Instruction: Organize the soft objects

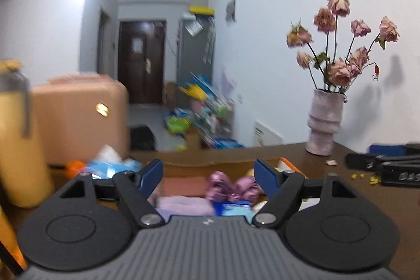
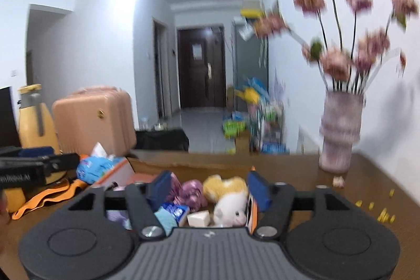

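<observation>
Box [image 2: 157, 162] contents half hidden behind right claw [image 2: 208, 188]

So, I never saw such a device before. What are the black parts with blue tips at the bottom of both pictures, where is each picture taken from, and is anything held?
Each picture comes from a camera on a hand-held gripper, looking forward along its two fingers. One shows the left gripper, the other the right gripper. The blue tips are the jaws; both stand open and hold nothing. Below them a cardboard box sits on a brown table. In it lie soft things: a white and yellow plush toy and a purple bow. A vase of dried roses stands on the table to the right.
</observation>
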`<state>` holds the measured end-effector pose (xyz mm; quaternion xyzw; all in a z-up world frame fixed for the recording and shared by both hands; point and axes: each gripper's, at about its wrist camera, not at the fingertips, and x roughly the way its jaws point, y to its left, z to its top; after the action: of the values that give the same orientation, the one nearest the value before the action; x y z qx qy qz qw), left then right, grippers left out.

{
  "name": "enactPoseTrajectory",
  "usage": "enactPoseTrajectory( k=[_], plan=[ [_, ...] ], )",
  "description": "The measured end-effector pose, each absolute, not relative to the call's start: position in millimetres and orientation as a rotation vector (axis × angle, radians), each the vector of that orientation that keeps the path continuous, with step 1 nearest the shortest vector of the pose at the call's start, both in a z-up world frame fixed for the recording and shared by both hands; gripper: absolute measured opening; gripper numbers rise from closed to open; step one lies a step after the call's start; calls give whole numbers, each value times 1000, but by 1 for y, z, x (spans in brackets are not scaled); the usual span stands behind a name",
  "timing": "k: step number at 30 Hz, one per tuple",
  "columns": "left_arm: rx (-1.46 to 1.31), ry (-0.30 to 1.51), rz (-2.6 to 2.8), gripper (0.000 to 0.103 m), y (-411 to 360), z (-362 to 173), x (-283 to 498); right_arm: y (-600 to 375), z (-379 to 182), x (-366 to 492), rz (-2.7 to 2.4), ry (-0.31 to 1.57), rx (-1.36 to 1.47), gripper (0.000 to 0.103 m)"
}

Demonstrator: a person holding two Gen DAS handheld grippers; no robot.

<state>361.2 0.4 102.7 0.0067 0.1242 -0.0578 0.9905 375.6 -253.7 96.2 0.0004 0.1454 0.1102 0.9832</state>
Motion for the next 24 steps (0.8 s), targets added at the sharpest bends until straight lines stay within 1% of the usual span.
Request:
enactPoseTrajectory(
  k=[1, 2, 3, 4, 6, 11, 16, 20, 24],
  plan=[
    [35, 230, -96, 84, 3, 105, 351, -252, 98, 364, 224, 253, -11, 85],
    [53, 206, -69, 92, 4, 106, 340, -250, 99, 353, 225, 215, -21, 95],
    [67, 167, -44, 101, 7, 108, 326, -248, 98, 343, 225, 174, -32, 99],
    [75, 136, -33, 103, 9, 108, 313, -246, 97, 332, 221, 138, -41, 103],
    [83, 101, -33, 103, 11, 107, 291, -243, 95, 313, 212, 97, -53, 103],
    [82, 101, -32, 103, 14, 102, 256, -240, 83, 289, 211, 145, -32, 103],
    [55, 103, -29, 103, 18, 99, 222, -238, 78, 259, 192, 146, -26, 103],
    [42, 104, -13, 103, 20, 90, 185, -238, 73, 215, 187, 137, -51, 103],
    [16, 134, -18, 103, 24, 69, 137, -241, 60, 164, 213, 129, -78, 103]
  ],
)
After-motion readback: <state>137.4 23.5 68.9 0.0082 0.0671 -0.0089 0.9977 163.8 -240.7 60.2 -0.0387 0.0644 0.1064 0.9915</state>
